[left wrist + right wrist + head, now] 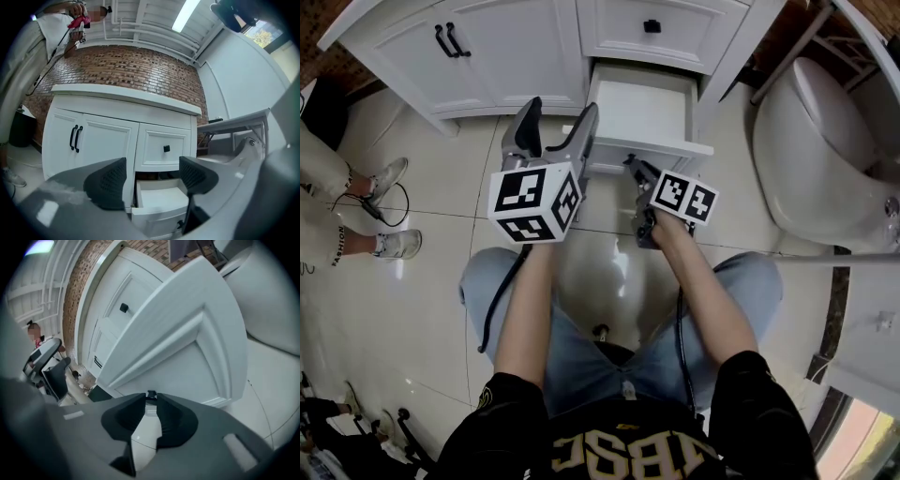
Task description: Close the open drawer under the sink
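Note:
The white drawer (643, 114) stands pulled out at the bottom of the vanity cabinet (516, 47), under a closed upper drawer with a black knob (652, 26). My right gripper (634, 167) is at the drawer's front panel (187, 333), its tips closed round the small black knob (151, 394). My left gripper (561, 117) hovers open and empty at the drawer's left corner. In the left gripper view the open drawer (157, 199) shows between its spread fingers (108, 180).
A white toilet (825, 159) stands just right of the drawer. Double cabinet doors with black handles (450, 42) are to the left. A bystander's shoes (392, 178) and a cable rest on the tiled floor at far left. My knees are below the drawer.

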`<state>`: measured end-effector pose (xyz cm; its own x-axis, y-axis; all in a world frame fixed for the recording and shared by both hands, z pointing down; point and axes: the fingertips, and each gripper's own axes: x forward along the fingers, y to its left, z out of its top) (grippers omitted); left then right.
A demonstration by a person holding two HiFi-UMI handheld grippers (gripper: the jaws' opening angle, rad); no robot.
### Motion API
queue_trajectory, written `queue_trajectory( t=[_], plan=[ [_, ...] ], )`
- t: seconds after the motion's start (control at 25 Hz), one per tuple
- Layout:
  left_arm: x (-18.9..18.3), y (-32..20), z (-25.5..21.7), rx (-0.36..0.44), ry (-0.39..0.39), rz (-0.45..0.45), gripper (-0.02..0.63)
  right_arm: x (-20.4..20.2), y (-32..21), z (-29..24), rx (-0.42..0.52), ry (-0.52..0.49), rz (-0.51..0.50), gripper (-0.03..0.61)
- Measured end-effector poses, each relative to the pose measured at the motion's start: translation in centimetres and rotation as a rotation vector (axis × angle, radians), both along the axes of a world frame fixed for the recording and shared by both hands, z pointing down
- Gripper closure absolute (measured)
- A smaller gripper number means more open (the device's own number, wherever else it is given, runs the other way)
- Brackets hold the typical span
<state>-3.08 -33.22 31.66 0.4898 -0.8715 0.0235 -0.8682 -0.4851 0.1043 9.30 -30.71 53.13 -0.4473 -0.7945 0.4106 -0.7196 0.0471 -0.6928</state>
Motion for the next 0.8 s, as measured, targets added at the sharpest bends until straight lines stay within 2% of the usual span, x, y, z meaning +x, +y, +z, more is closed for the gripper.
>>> queue_trajectory(
  t=[0.16, 0.28, 0.44, 0.6, 0.8],
  plan=[
    [0.5, -1.3, 0.4, -0.035, 0.057, 0.012, 0.267, 0.7, -2.7, -0.1, 0.005, 0.037, 0.036, 0.503],
    [1.6, -2.0, 0.9, -0.057, 0.069, 0.031, 0.267, 1.3, -4.7, -0.2, 0.017, 0.059, 0.059, 0.506],
    [2.7, -2.8, 1.7, -0.066, 0.028, 0.046, 0.267, 2.2, -7.3, -0.4, 0.023, 0.059, 0.076, 0.509],
    [2.8, -3.3, 2.6, -0.061, -0.046, 0.049, 0.267, 3.0, -10.4, -0.5, 0.053, 0.075, 0.077, 0.509],
    [1.8, -4.1, 3.9, -0.071, -0.101, 0.048, 0.267, 4.4, -14.6, -0.8, 0.118, 0.196, 0.071, 0.511]
  ],
)
